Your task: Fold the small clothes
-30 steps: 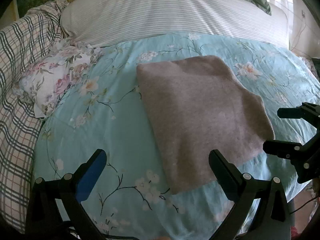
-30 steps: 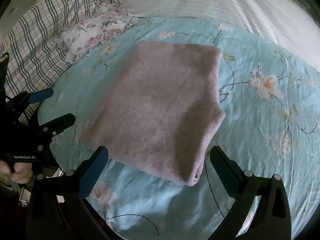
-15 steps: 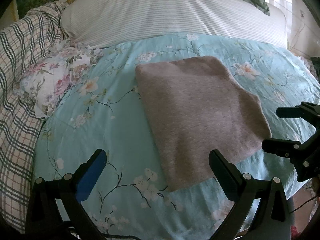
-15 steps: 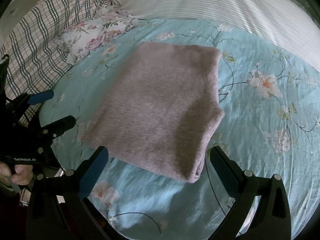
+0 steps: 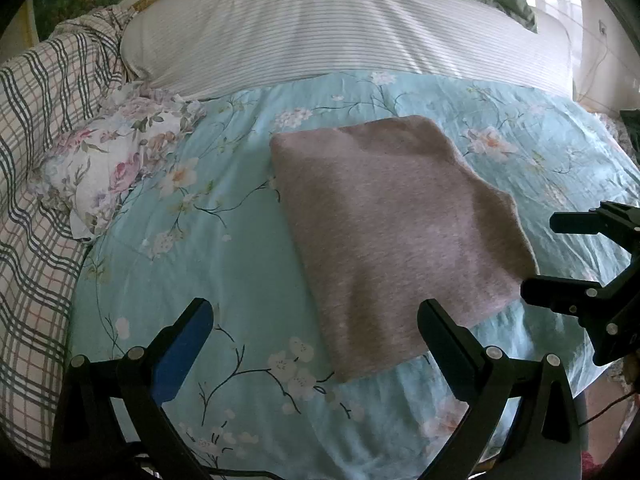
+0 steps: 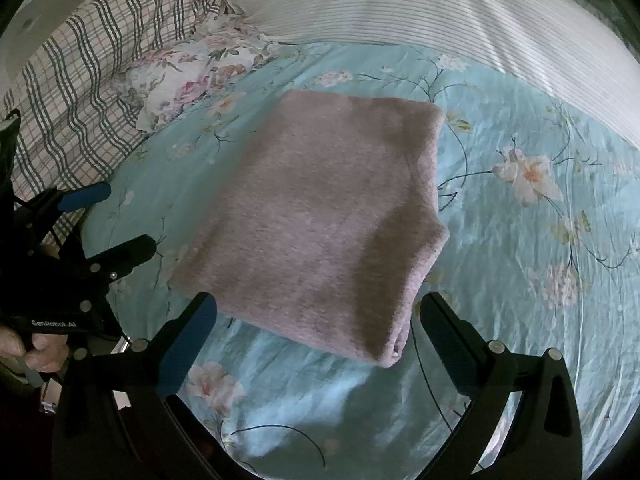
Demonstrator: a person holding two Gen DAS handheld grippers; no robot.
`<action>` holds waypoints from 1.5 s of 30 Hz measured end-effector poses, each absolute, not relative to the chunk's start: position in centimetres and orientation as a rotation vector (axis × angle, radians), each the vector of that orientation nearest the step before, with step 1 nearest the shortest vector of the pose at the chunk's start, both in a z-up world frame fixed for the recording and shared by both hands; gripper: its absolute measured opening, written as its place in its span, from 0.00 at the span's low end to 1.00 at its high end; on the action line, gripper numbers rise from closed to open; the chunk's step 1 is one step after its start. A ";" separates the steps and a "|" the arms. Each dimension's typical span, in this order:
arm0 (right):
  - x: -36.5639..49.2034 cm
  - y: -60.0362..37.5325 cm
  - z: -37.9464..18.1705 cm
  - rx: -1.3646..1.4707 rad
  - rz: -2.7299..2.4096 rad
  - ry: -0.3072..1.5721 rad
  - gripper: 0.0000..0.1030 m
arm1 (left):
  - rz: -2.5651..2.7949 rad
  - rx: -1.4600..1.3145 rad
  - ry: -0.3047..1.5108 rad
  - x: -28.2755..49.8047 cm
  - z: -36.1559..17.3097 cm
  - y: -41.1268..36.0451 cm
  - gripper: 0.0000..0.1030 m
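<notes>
1. Both tongs are spread wide and hold nothing. The left tongs (image 5: 316, 320) hover off the near-left corner of the folded garment (image 5: 396, 236); the right tongs (image 6: 316, 316) hover over its near edge. Neither touches the cloth.
2. The garment, a pinkish-grey knit, lies as a neat rectangle with stacked layers showing at its near-right corner. To my eye this fold is finished or nearly so; at most one more fold or setting it aside is left.
3. Under the garment is a bed with a light-blue floral cover (image 5: 224, 264).
4. Left of the garment lies a crumpled floral cloth (image 5: 108, 164), possibly the next piece to fold, and beyond that a plaid blanket (image 5: 36, 184).
5. Behind the garment runs a striped pillow (image 5: 320, 36); a bright window shows far right of it.
</notes>
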State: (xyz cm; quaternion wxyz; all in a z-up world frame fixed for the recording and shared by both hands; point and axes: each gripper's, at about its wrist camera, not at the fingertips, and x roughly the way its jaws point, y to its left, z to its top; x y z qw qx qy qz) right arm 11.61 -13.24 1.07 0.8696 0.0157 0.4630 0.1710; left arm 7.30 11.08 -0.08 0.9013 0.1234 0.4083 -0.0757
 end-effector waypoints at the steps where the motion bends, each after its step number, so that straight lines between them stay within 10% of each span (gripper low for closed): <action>1: 11.6 -13.2 1.1 0.033 0.358 0.968 0.99 | -0.157 0.255 0.844 7.3 -0.1 11.1 0.99; 45: 11.7 -12.9 1.6 0.040 0.357 0.955 0.99 | -0.159 0.264 0.826 7.1 0.5 10.6 0.99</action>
